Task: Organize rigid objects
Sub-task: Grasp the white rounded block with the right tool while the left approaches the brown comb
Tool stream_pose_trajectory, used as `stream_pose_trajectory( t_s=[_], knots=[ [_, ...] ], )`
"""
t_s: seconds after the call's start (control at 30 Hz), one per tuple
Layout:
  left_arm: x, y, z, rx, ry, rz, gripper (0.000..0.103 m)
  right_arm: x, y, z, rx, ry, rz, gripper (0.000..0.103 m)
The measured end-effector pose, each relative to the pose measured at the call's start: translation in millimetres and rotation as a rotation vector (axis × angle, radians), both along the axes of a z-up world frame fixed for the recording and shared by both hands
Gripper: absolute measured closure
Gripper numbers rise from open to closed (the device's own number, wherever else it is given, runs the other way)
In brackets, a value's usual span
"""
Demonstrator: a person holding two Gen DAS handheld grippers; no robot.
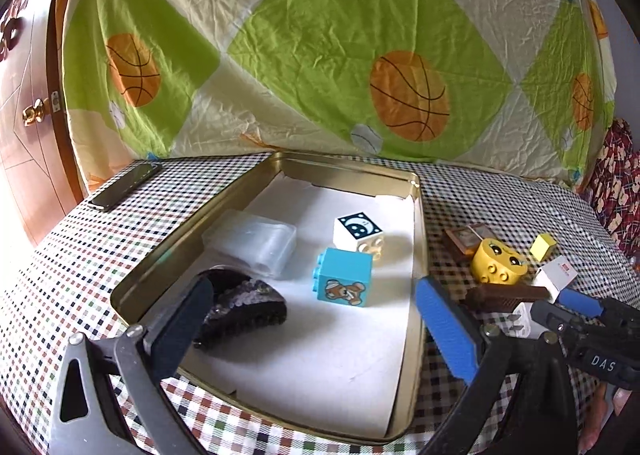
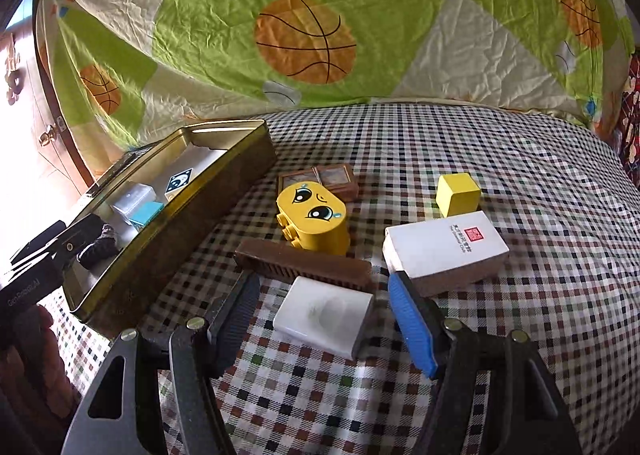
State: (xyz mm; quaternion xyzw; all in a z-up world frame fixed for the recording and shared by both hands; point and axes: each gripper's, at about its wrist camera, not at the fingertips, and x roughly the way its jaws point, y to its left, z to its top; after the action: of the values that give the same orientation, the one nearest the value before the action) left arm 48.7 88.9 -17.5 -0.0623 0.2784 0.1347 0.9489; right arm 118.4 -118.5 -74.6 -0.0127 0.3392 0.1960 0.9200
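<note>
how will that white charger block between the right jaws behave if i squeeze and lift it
The white charger block looks like hard, smooth plastic, so probably stiff but a little slippery. It lies flat on the checked cloth, so it should not roll. The right gripper stands open around it; the brown bar lies close behind and may get nudged.

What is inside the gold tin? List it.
In the gold tin, on white paper: a blue bear block, a white moon block, a clear plastic case and a dark hair clip, partly hidden behind the left tool.
</note>
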Motion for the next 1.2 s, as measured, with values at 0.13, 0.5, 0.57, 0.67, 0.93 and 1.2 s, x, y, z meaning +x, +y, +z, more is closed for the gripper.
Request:
stream_pose_trajectory(
  t_s=[0.13,0.5,0.57,0.67,0.93,1.2],
  knots=[
    [4.0,-10.8,1.4,-0.001,0.0,-0.022,0.0,5.7,5.1,-6.0,-0.031,0.044,0.007,0.034],
    [14.3,-33.0,-3.8,0.016,0.023,-0.067,0.0,12.2,10.4,-13.9,-0.065,0.101,0.023,0.042],
    [15.6,-36.4,-3.6,0.016,0.025,-0.084,0.0,12.2,9.6,-13.7,-0.064,0.099,0.025,0.042],
    [16.2,-43.2,-0.4,0.028,0.021,-0.1,0.0,6.7,5.8,-8.2,-0.033,0.061,0.033,0.051],
    [23.1,-68.9,11.5,0.062,0.003,-0.169,0.0,-0.3,-13.6,0.7,0.016,-0.009,-0.006,0.051],
    [43.8,-104.2,5.9,0.073,0.04,-0.267,0.003,8.4,-46.8,2.3,0.046,-0.042,-0.085,0.051]
  ],
)
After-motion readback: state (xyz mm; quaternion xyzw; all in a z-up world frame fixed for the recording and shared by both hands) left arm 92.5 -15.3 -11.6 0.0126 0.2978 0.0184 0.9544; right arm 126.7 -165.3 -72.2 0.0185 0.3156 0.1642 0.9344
